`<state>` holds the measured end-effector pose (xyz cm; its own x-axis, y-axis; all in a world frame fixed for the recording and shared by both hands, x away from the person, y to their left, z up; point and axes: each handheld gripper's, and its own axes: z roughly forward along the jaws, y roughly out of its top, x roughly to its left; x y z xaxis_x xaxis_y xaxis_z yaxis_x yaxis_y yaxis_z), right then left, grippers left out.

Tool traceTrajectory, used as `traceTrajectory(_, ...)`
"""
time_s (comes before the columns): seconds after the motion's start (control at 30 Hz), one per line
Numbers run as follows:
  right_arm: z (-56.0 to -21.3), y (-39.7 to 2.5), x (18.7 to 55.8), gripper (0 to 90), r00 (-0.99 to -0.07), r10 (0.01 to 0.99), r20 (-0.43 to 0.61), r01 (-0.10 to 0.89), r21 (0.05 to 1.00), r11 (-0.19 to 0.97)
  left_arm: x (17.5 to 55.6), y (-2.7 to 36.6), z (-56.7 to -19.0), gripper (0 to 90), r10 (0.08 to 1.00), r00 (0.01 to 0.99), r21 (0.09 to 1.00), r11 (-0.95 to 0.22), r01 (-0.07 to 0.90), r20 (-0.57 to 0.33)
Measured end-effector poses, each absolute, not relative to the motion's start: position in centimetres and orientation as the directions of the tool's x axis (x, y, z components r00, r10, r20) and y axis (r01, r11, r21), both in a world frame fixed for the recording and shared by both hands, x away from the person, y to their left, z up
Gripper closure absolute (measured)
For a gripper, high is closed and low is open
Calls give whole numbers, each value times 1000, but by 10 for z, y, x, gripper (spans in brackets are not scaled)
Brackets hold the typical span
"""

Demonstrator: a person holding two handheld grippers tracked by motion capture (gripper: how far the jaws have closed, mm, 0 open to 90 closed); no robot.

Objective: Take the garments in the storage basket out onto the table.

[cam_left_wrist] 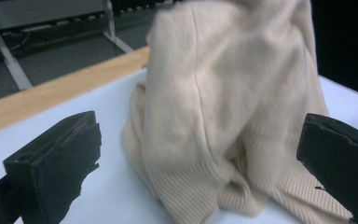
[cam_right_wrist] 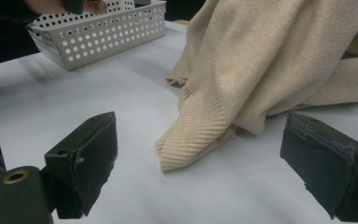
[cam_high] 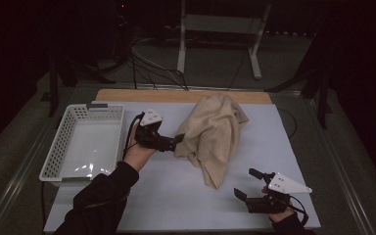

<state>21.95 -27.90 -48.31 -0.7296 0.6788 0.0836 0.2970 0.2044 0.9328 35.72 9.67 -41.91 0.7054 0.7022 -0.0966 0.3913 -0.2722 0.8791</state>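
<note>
With both jaw pairs held apart, the beige sweater [cam_high: 214, 134], heaped on the bench just ahead of the left hand-held gripper [cam_high: 178, 139], was best clamped at its ribbed hem while the right hand-held gripper [cam_high: 247, 182] was brought to the near corner.

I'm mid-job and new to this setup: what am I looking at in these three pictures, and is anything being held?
There is no robot arm here. A person holds a two-jaw hand-held gripper in each hand. The high view looks down on the table from above the person's side. The other two pictures come from cameras riding on each gripper, looking along its black jaws.

On the white table top lies a crumpled beige sweater, with a white perforated basket to its left. The left hand-held gripper is right at the sweater's edge, jaws spread either side of the fabric in its own view, not closed on it. The right hand-held gripper sits open near the sweater's lower tip. Nothing is held.
</note>
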Motion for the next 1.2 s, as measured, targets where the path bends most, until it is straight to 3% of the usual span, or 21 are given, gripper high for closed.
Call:
traceTrajectory(0.83, -485, -278, 220, 107, -728, 681, 79, 300, 930, 213, 311, 105, -478, 2, 656, 734, 843, -285, 457, -177)
traceTrajectory(1.2, -485, -277, 220, 107, -730, 679, 75, 300, 928, 220, 291, 102, -492, 2, 584, 794, 822, -359, 443, -172)
